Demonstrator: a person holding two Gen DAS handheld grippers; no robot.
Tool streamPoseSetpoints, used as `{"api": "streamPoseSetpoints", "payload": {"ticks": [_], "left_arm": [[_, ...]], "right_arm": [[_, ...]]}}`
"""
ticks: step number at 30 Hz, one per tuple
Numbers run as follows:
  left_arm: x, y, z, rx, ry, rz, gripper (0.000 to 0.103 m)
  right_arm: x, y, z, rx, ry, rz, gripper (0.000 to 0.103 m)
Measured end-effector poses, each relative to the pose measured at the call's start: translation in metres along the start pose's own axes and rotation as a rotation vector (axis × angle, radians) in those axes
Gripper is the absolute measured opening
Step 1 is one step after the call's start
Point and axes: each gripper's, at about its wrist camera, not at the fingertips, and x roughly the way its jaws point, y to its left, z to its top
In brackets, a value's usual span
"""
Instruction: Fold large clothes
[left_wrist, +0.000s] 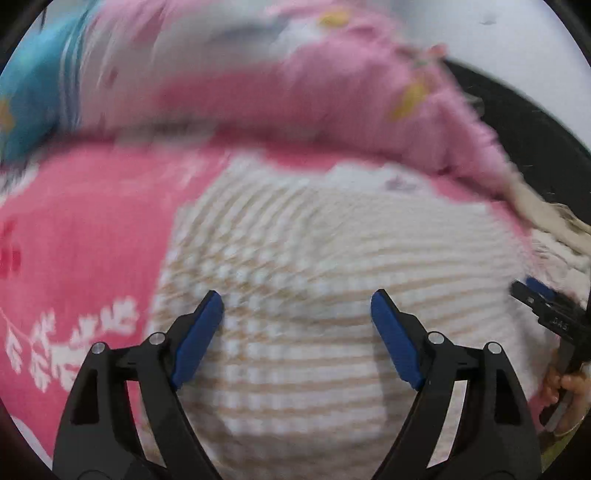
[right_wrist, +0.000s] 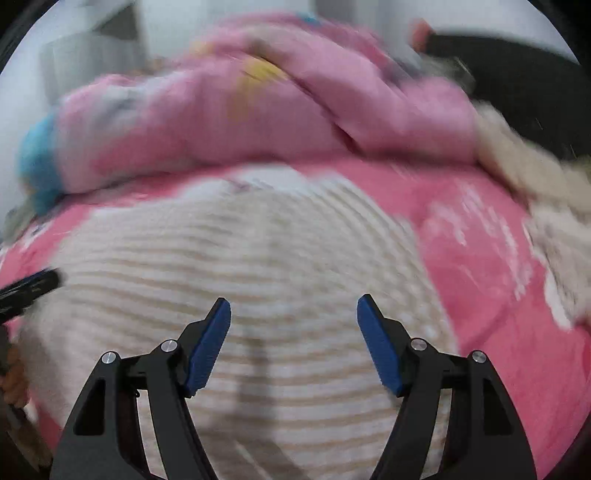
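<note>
A cream striped sweater (left_wrist: 332, 266) lies spread on a pink sheet (left_wrist: 81, 236), reaching toward the sheet's far edge, where a pink blanket (left_wrist: 303, 88) is heaped. The left gripper (left_wrist: 297, 308) hangs over the sweater with jaws wide and empty. The right gripper (right_wrist: 293, 314) does the same, also gaping, holding nothing. Both views are blurred.
</note>
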Motion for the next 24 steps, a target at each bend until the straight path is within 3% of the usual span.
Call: {"api": "streamPoseSetpoints", "payload": {"ticks": [3,6,8,10,12,14,16,19,24], "left_arm": [[-0.019,-0.005,-0.012,0.015,-0.029,0.025,0.079],[-0.055,-0.015,-0.032,0.045,-0.076,-0.015,0.079],[-0.073,-0.027,-0.059,0.106,-0.103,0.003,0.084],[-0.066,-0.032,-0.079,0.126,-0.065,0.05,0.084],[-0.048,-0.034,-0.096,0.128,-0.029,0.102,0.084],[-0.061,-0.04,-0.102,0.136,-0.05,0.141,0.084],[-0.084,-0.045,-0.104,0.114,-0.072,0.095,0.084],[-0.125,-0.051,-0.115,0.106,-0.139,0.09,0.084],[-0.184,-0.055,-0.135,0.075,-0.193,0.037,0.094]], "right_arm": [[-0.022,0.006,-0.015,-0.039,-0.03,-0.04,0.069],[-0.067,0.026,-0.04,-0.089,-0.092,0.023,0.07],[-0.087,0.044,-0.071,-0.181,-0.134,0.004,0.079],[-0.07,0.052,-0.09,-0.243,-0.071,-0.033,0.083],[-0.053,0.051,-0.103,-0.228,-0.034,-0.08,0.085],[-0.067,0.05,-0.101,-0.177,-0.025,-0.088,0.085],[-0.094,0.05,-0.099,-0.129,-0.058,-0.049,0.085],[-0.135,0.053,-0.108,-0.099,-0.127,-0.031,0.088],[-0.173,0.059,-0.136,-0.074,-0.142,-0.004,0.092]]}}
